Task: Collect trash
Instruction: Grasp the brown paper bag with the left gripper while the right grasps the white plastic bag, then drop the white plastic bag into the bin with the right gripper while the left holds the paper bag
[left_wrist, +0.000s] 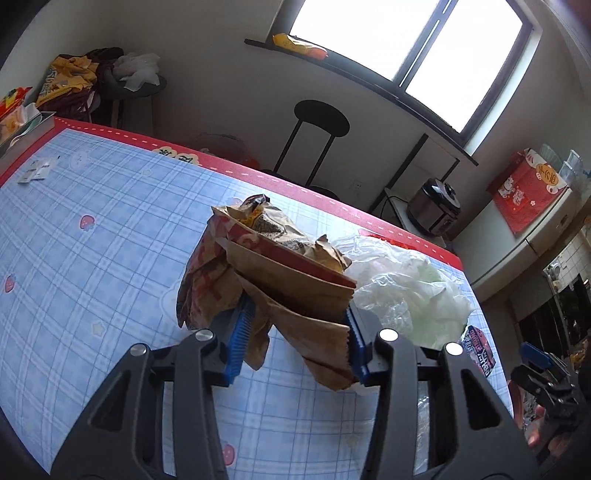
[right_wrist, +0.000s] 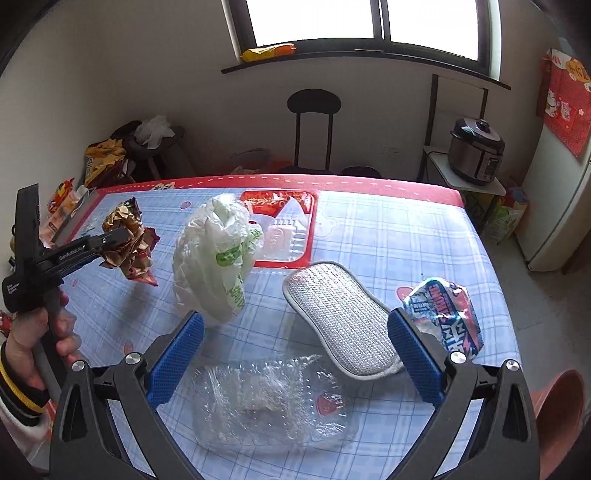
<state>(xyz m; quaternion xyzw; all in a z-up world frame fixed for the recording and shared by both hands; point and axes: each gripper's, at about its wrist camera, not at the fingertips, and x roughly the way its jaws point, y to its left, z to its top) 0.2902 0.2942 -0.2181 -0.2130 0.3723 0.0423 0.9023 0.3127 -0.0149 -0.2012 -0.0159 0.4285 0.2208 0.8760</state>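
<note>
My left gripper (left_wrist: 299, 338) is shut on a crumpled brown paper bag (left_wrist: 291, 273) with red print; both blue pads press its sides. In the right wrist view that bag (right_wrist: 127, 219) hangs above the blue checked table (right_wrist: 406, 229), with a hand on the left gripper (right_wrist: 123, 242). My right gripper (right_wrist: 295, 354) stands wide open just over a clear plastic wrap (right_wrist: 273, 398), touching nothing. A white plastic bag with green print (right_wrist: 218, 254), a grey pad (right_wrist: 340, 317) and a blue, red and white wrapper (right_wrist: 443, 314) lie ahead of it.
A clear plastic tray (right_wrist: 284, 229) sits on a red sheet behind the white bag. A black stool (right_wrist: 314, 103) and a rice cooker (right_wrist: 476, 151) stand beyond the table's far edge. A reddish-brown rounded object (right_wrist: 557, 406) is at the lower right.
</note>
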